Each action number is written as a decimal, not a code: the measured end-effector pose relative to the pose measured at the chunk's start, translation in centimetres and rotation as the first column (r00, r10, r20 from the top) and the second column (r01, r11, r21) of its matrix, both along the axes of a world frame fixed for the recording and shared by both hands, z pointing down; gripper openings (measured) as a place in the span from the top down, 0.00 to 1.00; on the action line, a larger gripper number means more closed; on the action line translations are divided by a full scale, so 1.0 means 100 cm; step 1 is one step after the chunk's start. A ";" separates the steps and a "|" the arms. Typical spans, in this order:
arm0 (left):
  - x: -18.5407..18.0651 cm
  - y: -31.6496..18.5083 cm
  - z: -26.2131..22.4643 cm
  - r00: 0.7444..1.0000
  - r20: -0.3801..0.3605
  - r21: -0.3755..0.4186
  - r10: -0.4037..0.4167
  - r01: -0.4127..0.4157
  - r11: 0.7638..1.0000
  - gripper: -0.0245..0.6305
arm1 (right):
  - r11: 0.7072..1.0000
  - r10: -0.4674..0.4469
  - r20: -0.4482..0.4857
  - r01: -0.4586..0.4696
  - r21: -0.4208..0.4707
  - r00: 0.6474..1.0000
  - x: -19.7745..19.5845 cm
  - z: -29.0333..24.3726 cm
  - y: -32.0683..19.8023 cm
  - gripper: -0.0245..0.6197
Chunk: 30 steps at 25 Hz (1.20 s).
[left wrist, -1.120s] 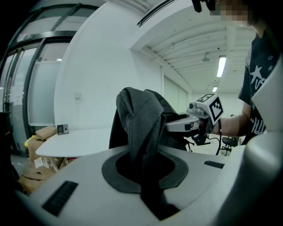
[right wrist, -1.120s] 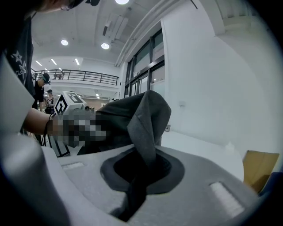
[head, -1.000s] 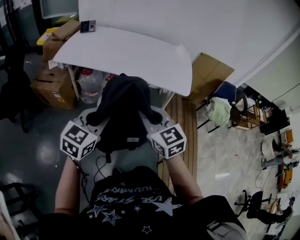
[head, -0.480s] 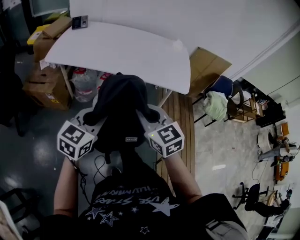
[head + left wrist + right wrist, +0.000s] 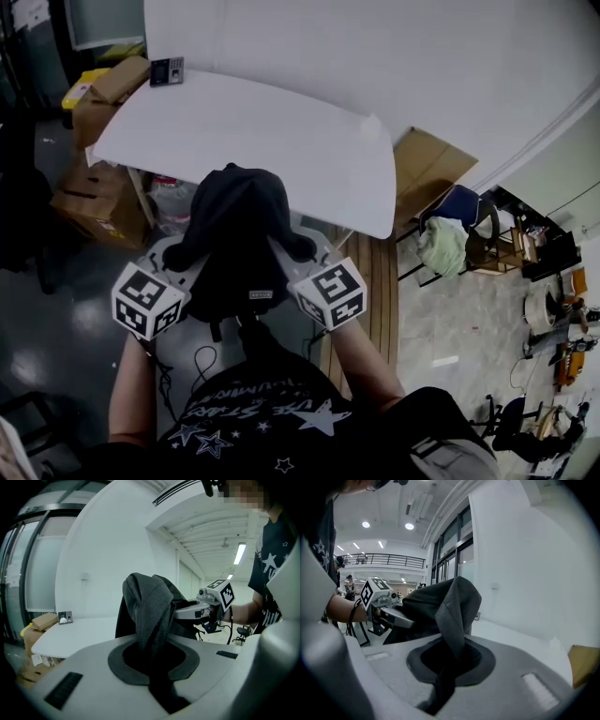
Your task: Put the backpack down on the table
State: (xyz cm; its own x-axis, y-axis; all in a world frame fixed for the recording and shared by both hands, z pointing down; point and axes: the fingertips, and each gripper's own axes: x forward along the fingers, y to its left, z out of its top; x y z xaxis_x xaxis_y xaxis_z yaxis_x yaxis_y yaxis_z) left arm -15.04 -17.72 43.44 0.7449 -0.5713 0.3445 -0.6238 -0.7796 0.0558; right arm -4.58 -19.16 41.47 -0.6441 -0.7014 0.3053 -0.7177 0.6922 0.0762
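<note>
The black backpack hangs in the air between both grippers, its top at the near edge of the white table. In the head view my left gripper holds its left side and my right gripper its right side. In the left gripper view a dark strap runs down between the jaws of the left gripper, which is shut on it. The right gripper view shows another strap pinched by the right gripper. The bag's underside is hidden.
A small device lies on the table's far left corner. Cardboard boxes and a water jug stand at and under the table's left end. At the right are flat cardboard, a chair with cloth and wooden planks.
Both grippers have carried the backpack forward toward the table, still shut on its straps. The table's near edge now lies closer to the bag's top.
</note>
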 end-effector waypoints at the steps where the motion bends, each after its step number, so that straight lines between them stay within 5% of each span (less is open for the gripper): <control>1: -0.001 -0.011 -0.002 1.000 0.004 0.006 -0.001 0.001 1.000 0.90 | 1.000 -0.004 0.008 0.004 0.002 1.000 -0.001 -0.001 -0.011 0.93; 14: 0.019 -0.130 -0.045 0.996 0.073 0.072 -0.058 0.053 0.996 0.90 | 0.996 -0.074 0.068 0.070 0.054 0.995 0.020 -0.043 -0.133 0.93; 30: 0.049 -0.200 -0.086 0.995 0.066 0.193 -0.071 0.057 0.979 0.90 | 0.978 -0.077 0.097 0.057 0.199 0.992 0.051 -0.088 -0.200 0.93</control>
State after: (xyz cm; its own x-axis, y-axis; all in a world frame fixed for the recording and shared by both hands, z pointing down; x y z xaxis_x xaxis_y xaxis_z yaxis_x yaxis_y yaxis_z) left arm -10.17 -37.75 34.88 0.6817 -0.6777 0.2758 -0.6700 -0.7296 -0.1371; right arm 0.54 -39.15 32.68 -0.7126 -0.6950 0.0958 -0.6813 0.7181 0.1423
